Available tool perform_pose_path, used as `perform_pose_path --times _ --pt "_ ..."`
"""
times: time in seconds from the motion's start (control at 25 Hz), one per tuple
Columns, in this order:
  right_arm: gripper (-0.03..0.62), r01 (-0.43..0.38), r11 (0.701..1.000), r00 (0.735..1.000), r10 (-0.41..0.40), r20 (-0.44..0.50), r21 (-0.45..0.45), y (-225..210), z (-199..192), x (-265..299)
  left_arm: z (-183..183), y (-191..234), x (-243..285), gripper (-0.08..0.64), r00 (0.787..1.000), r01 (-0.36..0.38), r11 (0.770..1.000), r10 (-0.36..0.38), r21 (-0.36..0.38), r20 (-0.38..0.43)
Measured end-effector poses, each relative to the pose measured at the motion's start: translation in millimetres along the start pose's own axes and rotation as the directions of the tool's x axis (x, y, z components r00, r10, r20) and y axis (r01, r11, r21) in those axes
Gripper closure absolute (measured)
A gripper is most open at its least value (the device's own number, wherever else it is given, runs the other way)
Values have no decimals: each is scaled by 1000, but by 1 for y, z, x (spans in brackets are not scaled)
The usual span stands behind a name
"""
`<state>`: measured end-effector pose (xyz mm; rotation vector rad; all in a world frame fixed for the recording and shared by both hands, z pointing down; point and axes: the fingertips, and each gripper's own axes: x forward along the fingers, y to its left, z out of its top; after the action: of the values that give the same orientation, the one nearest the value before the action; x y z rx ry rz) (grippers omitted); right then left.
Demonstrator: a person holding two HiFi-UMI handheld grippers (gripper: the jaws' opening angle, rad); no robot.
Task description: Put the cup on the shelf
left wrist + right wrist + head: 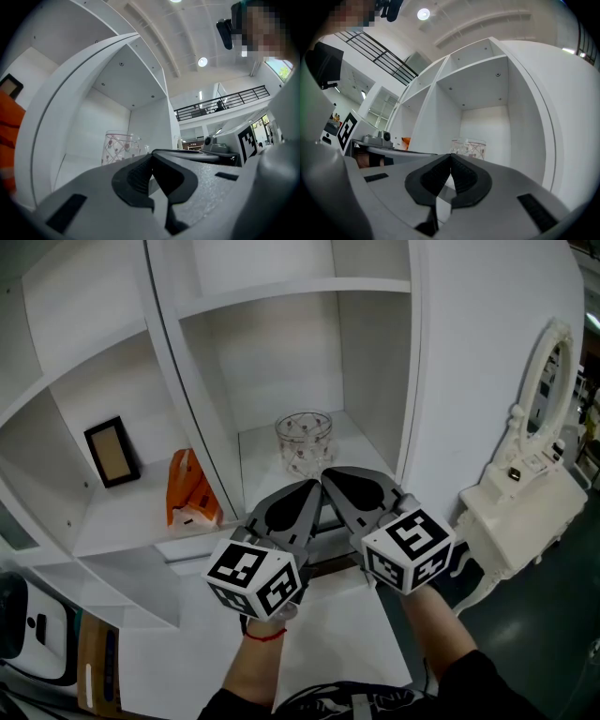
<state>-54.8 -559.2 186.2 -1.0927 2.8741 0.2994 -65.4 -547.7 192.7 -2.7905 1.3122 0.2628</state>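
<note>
A clear glass cup (pixel 304 442) with small red marks stands upright on the white shelf (pixel 258 451), in the right-hand compartment. It also shows in the left gripper view as the cup (pixel 118 146) and in the right gripper view as the cup (pixel 468 147). My left gripper (pixel 314 486) and right gripper (pixel 328 474) sit side by side just in front of the shelf, tips nearly touching each other, below the cup. Both are shut with nothing between the jaws. Neither touches the cup.
An orange packet (pixel 187 491) and a small framed picture (pixel 112 452) sit in the compartment to the left. A white dressing table with an oval mirror (pixel 542 399) stands to the right of the shelf unit.
</note>
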Motion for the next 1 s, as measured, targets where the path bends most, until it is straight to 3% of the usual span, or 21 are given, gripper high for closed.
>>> perform_pose_path --times 0.32,0.48,1.0 --pt "588 1 1000 1000 -1 3 10 4 1 -1 -6 2 -2 554 1000 -12 1000 12 1 -14" --pt "588 -20 1000 1000 20 9 9 16 1 -8 -9 0 -10 554 1000 -20 1000 20 -19 -8" --pt "588 -28 999 1000 28 -5 18 64 -8 -41 -20 -29 -59 555 998 -52 999 52 16 -18"
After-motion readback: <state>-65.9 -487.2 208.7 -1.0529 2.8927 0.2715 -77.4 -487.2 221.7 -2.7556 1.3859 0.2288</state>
